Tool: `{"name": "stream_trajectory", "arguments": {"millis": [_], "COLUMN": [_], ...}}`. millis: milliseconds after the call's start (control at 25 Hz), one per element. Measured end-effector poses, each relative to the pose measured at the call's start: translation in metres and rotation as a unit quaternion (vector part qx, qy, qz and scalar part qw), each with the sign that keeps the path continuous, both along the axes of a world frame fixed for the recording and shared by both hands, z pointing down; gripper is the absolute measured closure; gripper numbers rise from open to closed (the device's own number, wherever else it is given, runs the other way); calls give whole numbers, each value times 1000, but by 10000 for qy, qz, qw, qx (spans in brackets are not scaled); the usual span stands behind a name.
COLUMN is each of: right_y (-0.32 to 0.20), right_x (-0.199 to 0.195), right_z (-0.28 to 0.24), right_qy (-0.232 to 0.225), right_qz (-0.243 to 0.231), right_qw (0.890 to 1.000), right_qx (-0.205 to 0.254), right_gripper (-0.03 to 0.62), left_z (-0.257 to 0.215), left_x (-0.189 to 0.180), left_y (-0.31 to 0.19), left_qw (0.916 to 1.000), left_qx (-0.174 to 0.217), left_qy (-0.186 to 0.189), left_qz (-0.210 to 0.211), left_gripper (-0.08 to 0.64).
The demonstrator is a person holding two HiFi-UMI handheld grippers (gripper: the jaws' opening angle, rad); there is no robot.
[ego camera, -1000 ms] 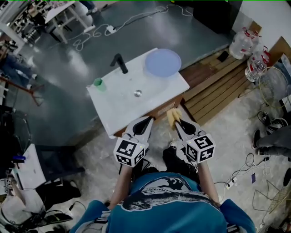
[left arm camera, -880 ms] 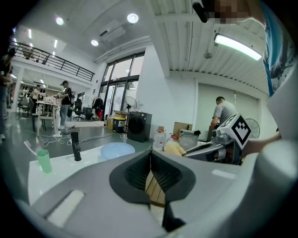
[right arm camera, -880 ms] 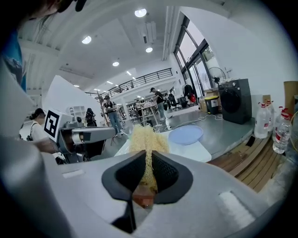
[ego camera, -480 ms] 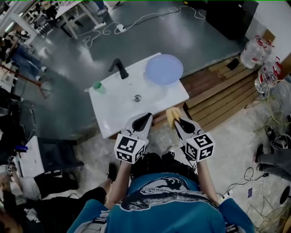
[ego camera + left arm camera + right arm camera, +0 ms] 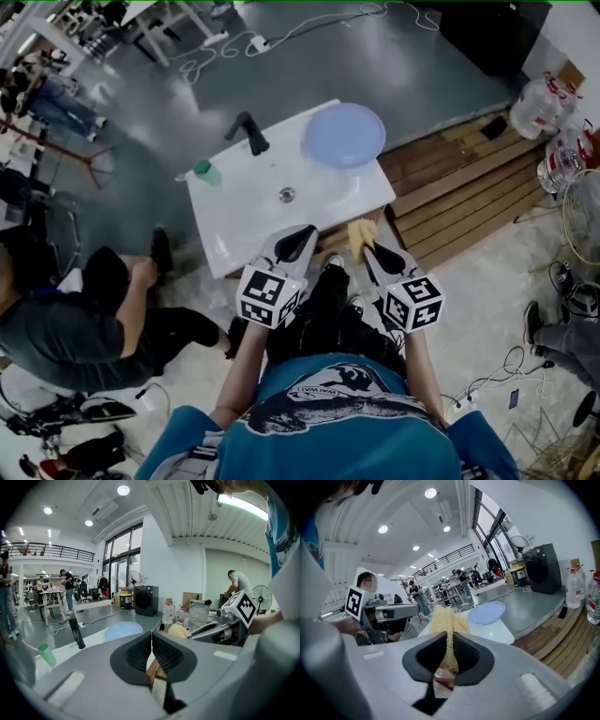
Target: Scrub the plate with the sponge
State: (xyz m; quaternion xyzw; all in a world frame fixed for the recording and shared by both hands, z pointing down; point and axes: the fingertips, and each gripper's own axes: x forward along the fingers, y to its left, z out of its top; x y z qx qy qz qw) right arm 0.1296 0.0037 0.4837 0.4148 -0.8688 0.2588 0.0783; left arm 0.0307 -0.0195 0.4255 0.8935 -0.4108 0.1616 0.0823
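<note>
So: your right gripper (image 5: pixel 368 247) clamps sponge (image 5: pixel 445 620), scrubbing edge forward; left gripper (image 5: pixel 306 232) fingers (image 5: pixel 138 653) clenched, empty (free to steady plate (image 5: pixel 345 134) on worktop (image 5: pixel 239 220)).

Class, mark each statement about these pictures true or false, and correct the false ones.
1. The right gripper is clamped on the yellow sponge. True.
2. The left gripper holds the blue plate. False: its jaws are shut on nothing; the plate rests on the sink unit.
3. The sponge touches the plate. False: they are well apart.
4. A green cup stands on the sink unit. True.
</note>
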Motion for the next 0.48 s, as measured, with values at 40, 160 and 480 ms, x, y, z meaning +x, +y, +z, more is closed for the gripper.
{"name": "stream_trajectory", "arguments": {"millis": [40,160,480], "right_y": [-2,-12,-69], "right_x": [2,9,19], "right_z": [1,5,6], "right_qy": [-1,34,179], "right_qz": [42,159,347], "right_qw": [10000,9999,9992], "right_qx": [-16,-52,-75], "right_gripper": [552,552,552], "left_z": [2,6,29], "left_x": [0,-1,-16], "left_y": [-4,-20,-90], "left_qw": [10000,9999,9992], "left_qx": [-8,-74,-392], "left_qy": [-18,91,12], "left_qz": [17,10,-78], "left_gripper": [540,540,511]}}
